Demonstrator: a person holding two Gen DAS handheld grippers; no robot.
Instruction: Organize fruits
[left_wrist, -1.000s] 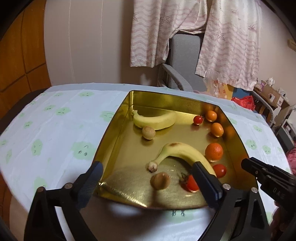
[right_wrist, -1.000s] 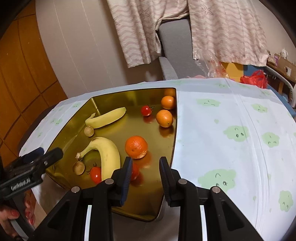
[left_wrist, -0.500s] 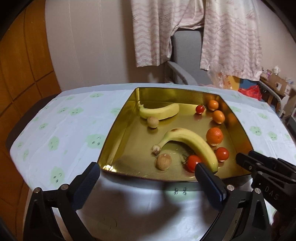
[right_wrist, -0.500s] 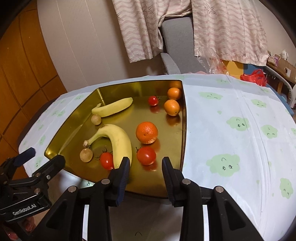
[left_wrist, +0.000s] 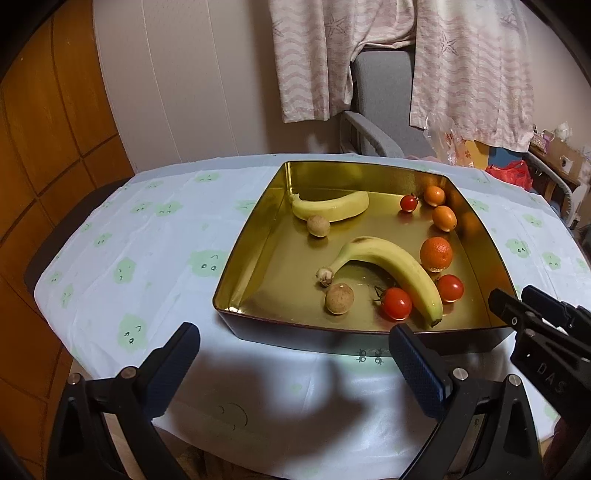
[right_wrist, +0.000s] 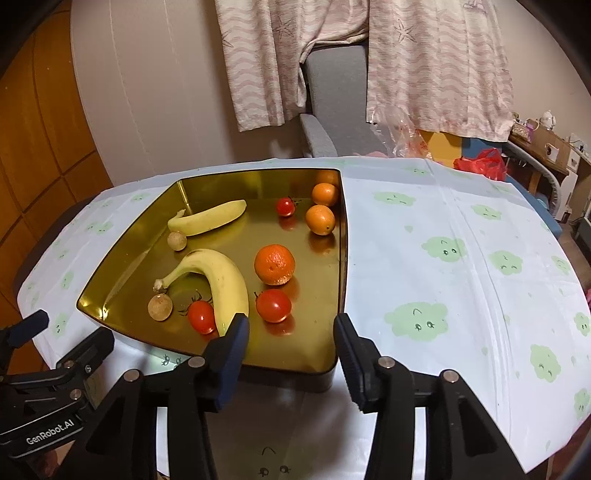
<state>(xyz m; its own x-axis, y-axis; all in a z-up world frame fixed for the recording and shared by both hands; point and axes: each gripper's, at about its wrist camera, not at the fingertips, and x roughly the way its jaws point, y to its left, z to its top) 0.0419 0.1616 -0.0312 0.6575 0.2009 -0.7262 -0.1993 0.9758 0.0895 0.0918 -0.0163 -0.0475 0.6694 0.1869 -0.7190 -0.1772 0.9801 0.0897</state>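
Bananas (right_wrist: 225, 284), tomatoes (right_wrist: 273, 305), oranges (right_wrist: 274, 264) (plus two brown fruits (right_wrist: 160, 307)) loose in gold tin (right_wrist: 341, 258)

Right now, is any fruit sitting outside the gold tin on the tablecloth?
No, the bananas, tomatoes and oranges all lie inside the gold tin, and the tablecloth around it holds no fruit.

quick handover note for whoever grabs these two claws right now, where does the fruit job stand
Left claw: open wide, empty, in front of the gold tray.
Right claw: jaws opening, nothing between them, at the tray's near edge.
Fruit: two bananas, three tomatoes, a mandarin, two small oranges and two brown round fruits, all in the tray.
Done: no fruit on the tablecloth.
Left: grouping by kind, if wanted.
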